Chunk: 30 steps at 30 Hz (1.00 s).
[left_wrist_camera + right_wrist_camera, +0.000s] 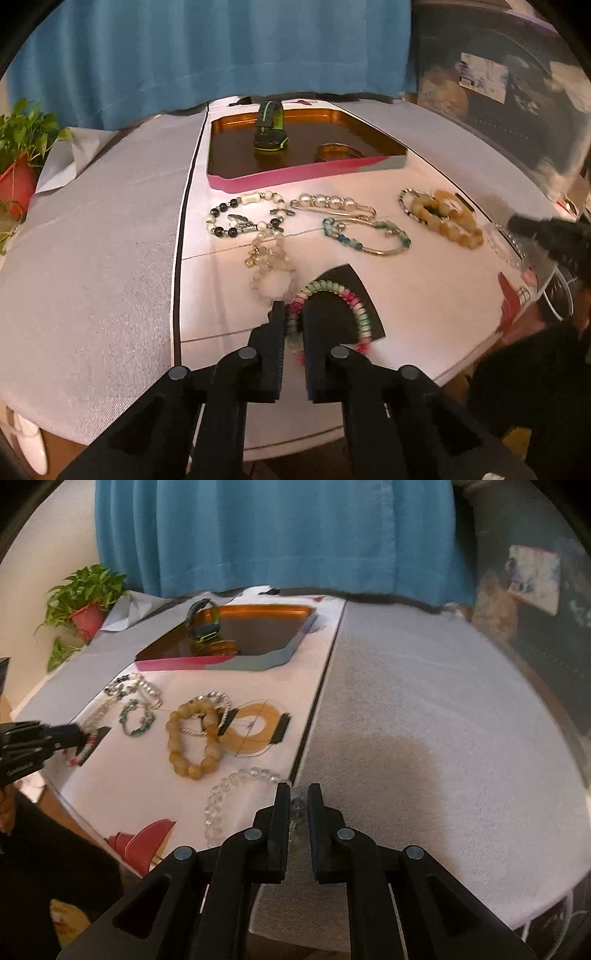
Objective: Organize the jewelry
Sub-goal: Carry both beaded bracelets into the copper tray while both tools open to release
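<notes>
My left gripper [293, 310] is shut on a green, white and pink beaded bracelet [360, 314] that lies on a black patch of the white mat. Its strand runs between the jaws. My right gripper [298, 790] is shut on a clear glass-bead bracelet [236, 784] at the mat's right edge, with a bead caught between the pads. Farther back stands a tray with a pink front wall [295, 175], holding a green-black watch [269, 129] and a gold bangle [338, 151]. Loose on the mat lie a yellow bead bracelet [192, 738], a turquoise one [365, 236] and a black-and-white one [243, 218].
Grey cloth [424, 720] covers the table on both sides of the mat. A blue curtain [277, 535] hangs behind it. A potted plant [86, 605] stands at the back left corner. A pearl pin [332, 203] and a pale bead bracelet [269, 266] also lie on the mat.
</notes>
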Available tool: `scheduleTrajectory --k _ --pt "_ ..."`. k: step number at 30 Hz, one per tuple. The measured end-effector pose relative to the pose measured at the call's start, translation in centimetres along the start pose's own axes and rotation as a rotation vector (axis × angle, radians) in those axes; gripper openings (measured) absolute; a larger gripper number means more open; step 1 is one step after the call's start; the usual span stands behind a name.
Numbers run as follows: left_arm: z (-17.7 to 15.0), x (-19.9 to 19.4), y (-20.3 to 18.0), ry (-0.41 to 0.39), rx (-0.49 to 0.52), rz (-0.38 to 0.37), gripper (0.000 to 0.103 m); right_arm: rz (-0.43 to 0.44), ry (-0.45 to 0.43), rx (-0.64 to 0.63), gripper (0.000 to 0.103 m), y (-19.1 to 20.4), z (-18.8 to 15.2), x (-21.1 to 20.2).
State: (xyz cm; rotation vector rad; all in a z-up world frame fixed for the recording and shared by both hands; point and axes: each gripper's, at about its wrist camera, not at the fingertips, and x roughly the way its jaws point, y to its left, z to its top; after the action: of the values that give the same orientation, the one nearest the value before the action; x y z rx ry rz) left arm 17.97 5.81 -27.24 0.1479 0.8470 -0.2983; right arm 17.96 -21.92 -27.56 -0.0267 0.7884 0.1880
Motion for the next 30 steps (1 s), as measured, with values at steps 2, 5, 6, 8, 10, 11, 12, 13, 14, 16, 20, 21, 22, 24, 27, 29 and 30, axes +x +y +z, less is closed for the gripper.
scheduleTrajectory --k 2,5,6,8,10,11,12,13,14,16,20,21,22,24,27,29,30 --pt "-0.1 -0.1 0.0 0.001 0.003 -0.010 0.006 0.082 -0.060 0.040 0.011 -0.1 0.0 -2.0" --pt "-0.1 -0.1 0.2 -0.003 -0.007 -0.026 0.005 0.122 -0.083 0.046 0.011 0.7 -0.6 -3.5" --pt "-0.1 -0.1 0.2 -0.005 -0.007 -0.025 0.005 0.133 -0.075 0.039 0.011 1.1 -0.8 -3.5" --pt "-0.1 -0.1 0.3 -0.004 -0.007 -0.020 0.005 0.150 -0.033 0.015 0.012 1.9 -1.0 -2.9" --pt "-0.2 -0.2 0.2 -0.006 -0.007 -0.008 0.005 0.148 0.040 -0.021 0.017 2.7 -1.5 -1.5" --pt "-0.3 -0.3 0.2 -0.009 -0.015 -0.006 0.005 0.159 0.057 -0.040 0.023 3.0 -1.7 -1.1" --pt "-0.4 -0.4 0.2 -0.013 -0.025 -0.004 0.005 0.159 0.062 -0.048 0.026 3.0 -1.8 -1.1" --pt "-0.6 -0.6 0.2 -0.018 -0.040 -0.001 0.005 0.167 0.063 -0.049 0.028 3.0 -1.8 -1.1" --pt "-0.7 -0.7 0.1 -0.016 -0.039 0.003 0.005 0.178 0.065 -0.042 0.028 2.8 -1.8 -1.2" --pt "-0.7 -0.8 -0.4 -0.010 -0.016 0.013 0.005 0.190 0.071 -0.024 0.028 2.5 -2.0 -1.3" --pt "-0.5 -0.6 -0.6 -0.002 0.013 0.020 0.006 0.144 0.080 -0.100 0.027 3.6 -2.2 -1.3" --pt "-0.5 -0.6 -0.6 0.002 0.006 0.015 0.005 0.125 0.079 -0.122 0.026 4.0 -2.1 -1.2" --pt "-0.4 -0.5 -0.6 0.006 0.000 0.009 0.005 0.118 0.080 -0.127 0.024 4.0 -1.9 -1.1" --pt "-0.3 -0.5 -0.6 0.015 -0.007 0.002 0.004 0.106 0.084 -0.132 0.008 3.8 -1.5 -0.8" --pt "-0.2 -0.4 0.8 0.019 -0.136 -0.129 0.004 0.109 0.075 -0.123 0.008 3.4 -0.9 -0.2" --pt "-0.1 -0.2 1.6 0.034 -0.218 -0.193 0.004 0.076 0.060 -0.113 0.008 3.4 -0.6 0.0" --pt "0.0 -0.2 1.6 0.036 -0.217 -0.186 0.004 0.089 0.052 -0.089 0.008 3.1 -0.4 0.0"
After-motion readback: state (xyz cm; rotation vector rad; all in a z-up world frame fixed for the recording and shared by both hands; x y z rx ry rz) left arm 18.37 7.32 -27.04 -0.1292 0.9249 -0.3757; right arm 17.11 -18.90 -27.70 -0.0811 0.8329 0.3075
